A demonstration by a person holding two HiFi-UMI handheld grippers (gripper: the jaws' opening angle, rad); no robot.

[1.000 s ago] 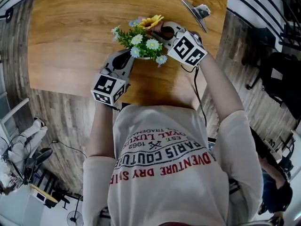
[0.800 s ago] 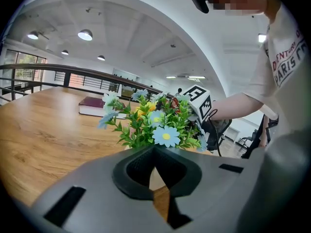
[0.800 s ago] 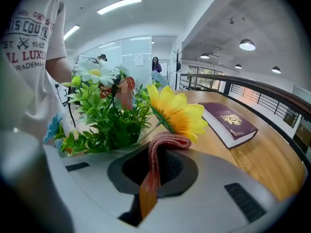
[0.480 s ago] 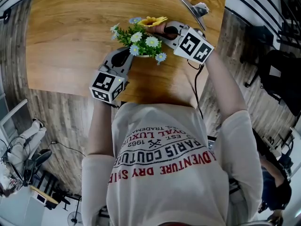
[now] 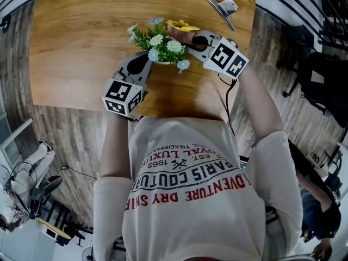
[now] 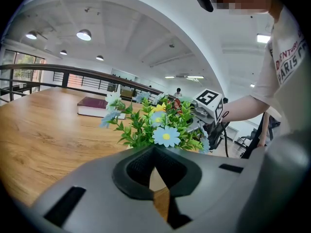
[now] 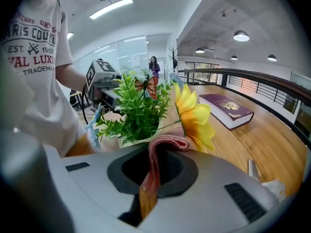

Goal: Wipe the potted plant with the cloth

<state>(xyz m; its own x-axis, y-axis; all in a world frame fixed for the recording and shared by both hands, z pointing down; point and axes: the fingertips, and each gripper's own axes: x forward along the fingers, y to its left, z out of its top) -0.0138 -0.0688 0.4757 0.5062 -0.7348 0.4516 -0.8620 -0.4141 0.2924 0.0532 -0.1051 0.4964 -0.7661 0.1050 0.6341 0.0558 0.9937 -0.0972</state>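
On table [image 5: 81, 37], potted plant [image 5: 159, 43] stands upright; R hand-held gripper [image 7: 155, 154] pinches cloth [image 7: 167, 141], L hand-held gripper [image 6: 154, 159] closed.

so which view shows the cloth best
The right gripper view: the pink cloth sits close up, clamped by the right gripper, top folded over. The head view shows a small patch beside the yellow flower; in the left gripper view the plant hides it.

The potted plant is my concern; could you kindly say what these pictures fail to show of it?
Pot: head view, leaves cover nearly all; left gripper view, the left gripper body blocks it.
Cloth: right gripper view, the right gripper body hides its lower part.
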